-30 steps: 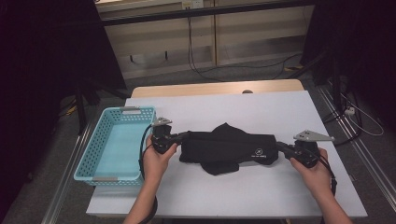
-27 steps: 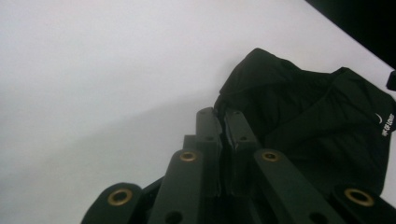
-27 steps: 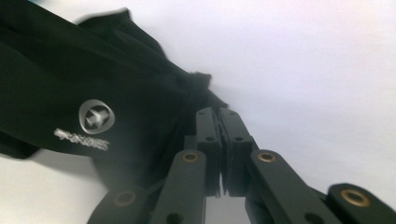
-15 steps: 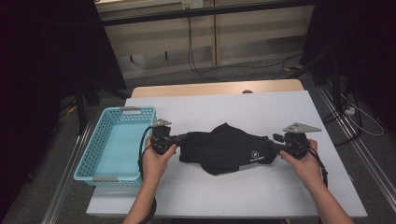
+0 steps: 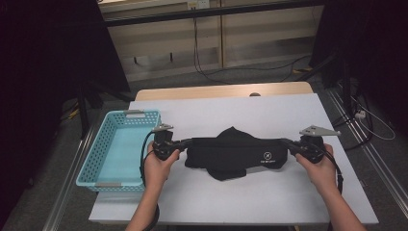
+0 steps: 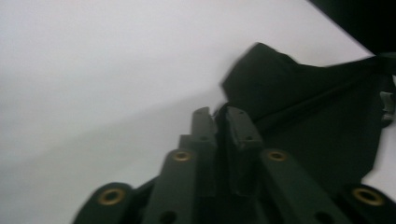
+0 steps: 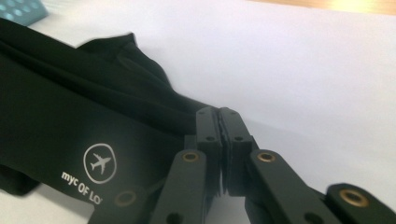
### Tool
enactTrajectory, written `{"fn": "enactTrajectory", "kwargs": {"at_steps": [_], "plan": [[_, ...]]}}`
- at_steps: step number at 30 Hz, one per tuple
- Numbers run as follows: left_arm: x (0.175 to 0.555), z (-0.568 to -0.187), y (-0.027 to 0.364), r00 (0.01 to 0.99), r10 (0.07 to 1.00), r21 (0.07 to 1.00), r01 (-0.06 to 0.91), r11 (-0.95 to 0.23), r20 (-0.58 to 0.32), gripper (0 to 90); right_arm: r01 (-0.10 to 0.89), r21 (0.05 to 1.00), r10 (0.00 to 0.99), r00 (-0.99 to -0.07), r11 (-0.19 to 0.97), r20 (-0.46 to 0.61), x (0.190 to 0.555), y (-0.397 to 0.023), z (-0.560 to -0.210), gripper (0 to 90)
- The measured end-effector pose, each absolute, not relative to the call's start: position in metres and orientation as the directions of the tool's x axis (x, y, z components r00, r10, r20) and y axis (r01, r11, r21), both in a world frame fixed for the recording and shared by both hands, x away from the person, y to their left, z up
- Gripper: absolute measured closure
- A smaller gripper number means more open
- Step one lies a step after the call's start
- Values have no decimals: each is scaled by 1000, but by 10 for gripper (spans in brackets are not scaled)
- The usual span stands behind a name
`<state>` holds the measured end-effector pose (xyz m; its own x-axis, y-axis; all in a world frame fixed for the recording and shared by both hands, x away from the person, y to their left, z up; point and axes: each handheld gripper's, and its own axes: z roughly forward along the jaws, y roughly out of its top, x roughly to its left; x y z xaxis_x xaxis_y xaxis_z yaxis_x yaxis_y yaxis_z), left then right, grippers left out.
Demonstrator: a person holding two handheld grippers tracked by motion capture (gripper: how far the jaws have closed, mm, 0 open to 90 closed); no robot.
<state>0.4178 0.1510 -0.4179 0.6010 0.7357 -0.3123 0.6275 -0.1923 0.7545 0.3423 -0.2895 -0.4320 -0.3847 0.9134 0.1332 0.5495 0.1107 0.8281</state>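
— One black garment (image 5: pixel 235 154) on the white table (image 5: pixel 269 110), folded into a long band, white aeroplane logo (image 5: pixel 267 157) near its right end. Position?

— Just right of the blue basket (image 5: pixel 118 147), apart from it, stretched sideways between the two grippers. A bulge of cloth pokes out above and below the band's middle.

— Left gripper (image 5: pixel 183 143)?

— Between basket and garment, at the garment's left end. Jaws clenched on the cloth edge; the left gripper view has the fabric (image 6: pixel 303 107) starting right at the tips (image 6: pixel 219 116). They have just been easing open a little, cloth between them.

— Right gripper (image 5: pixel 289 145)?

— At the garment's right end, jaws pinched together on a thin fold there (image 7: pixel 220 116), just past the logo (image 7: pixel 99 163).

— Hands?

— Left hand (image 5: pixel 159 166) and right hand (image 5: pixel 320 166), one on each gripper, forearms nearer the viewer than the garment.

— Beyond?

— Wooden tabletop strip (image 5: pixel 216 90) behind the garment; cables on the floor (image 5: pixel 211 77) further back.
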Motion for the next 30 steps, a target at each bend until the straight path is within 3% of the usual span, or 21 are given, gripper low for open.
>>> {"fn": "enactTrajectory", "kwargs": {"at_steps": [2, 5, 10, 16, 18, 27, 30], "plan": [[418, -419, 152, 596, 736, 752, 633, -184, -322, 764, 555, 818, 927, -367, 150, 78, 339, -293, -434, 877], [418, -421, 148, 611, 727, 754, 626, -201, -313, 663, 567, 817, 922, -363, 106, 132, 337, -296, -438, 877], [416, -419, 131, 652, 703, 754, 604, -257, -283, 495, 558, 818, 925, -368, 139, 94, 339, -290, -437, 875], [417, -430, 131, 634, 723, 728, 627, -275, -273, 478, 560, 819, 935, -344, 127, 90, 339, -296, -438, 875], [417, -434, 131, 632, 722, 722, 636, -273, -283, 482, 558, 821, 940, -331, 125, 82, 340, -298, -438, 875], [417, -444, 124, 640, 708, 691, 656, -304, -297, 674, 565, 814, 940, -334, 138, 72, 340, -297, -438, 877], [418, -442, 123, 643, 705, 688, 657, -308, -299, 830, 559, 819, 944, -324, 133, 68, 338, -301, -436, 878]]}}
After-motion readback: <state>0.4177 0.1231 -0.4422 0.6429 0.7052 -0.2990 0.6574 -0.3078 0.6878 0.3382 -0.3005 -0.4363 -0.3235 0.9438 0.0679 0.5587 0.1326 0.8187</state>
